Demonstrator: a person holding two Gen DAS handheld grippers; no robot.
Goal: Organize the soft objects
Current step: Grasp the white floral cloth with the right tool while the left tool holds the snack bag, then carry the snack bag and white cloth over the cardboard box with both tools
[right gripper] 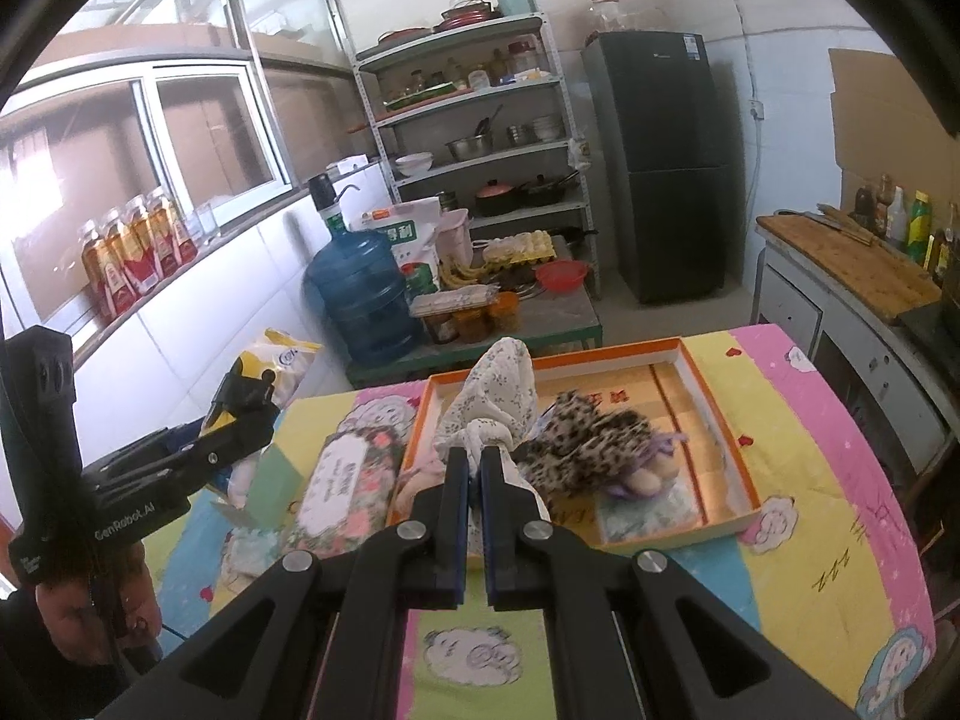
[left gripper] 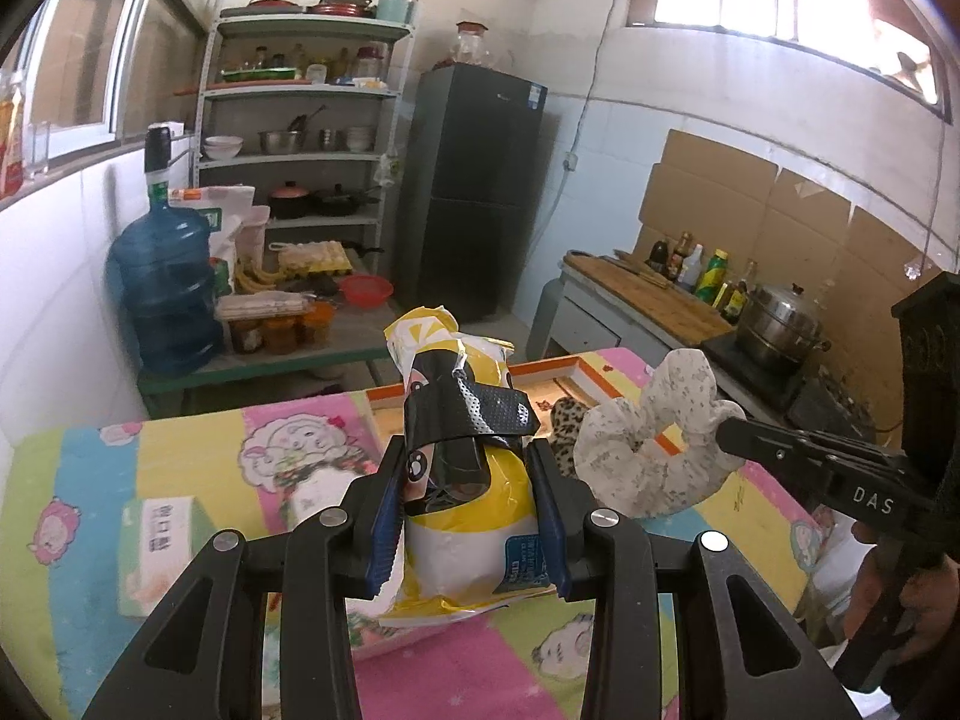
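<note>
Leopard-print cloth [right gripper: 591, 441] lies in the orange-rimmed tray [right gripper: 729, 420]; left claw [left gripper: 471, 483] grips a yellow packet [left gripper: 465, 516], right claw [right gripper: 474, 468] a white scrunchie [right gripper: 498, 396].

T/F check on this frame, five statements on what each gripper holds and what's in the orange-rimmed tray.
1. The left gripper is clamped on a yellow and white plastic packet. True.
2. The right gripper is empty. False: its jaws pinch a white floral fabric scrunchie.
3. A leopard-print fabric piece lies inside the shallow orange-rimmed cardboard tray. True.
4. The tray sits on bare wood. False: it rests on a pastel cartoon-print cloth that covers the table.
5. The white floral scrunchie lies flat in the tray. False: it is held up in the air by the right gripper, as the left wrist view shows.
</note>
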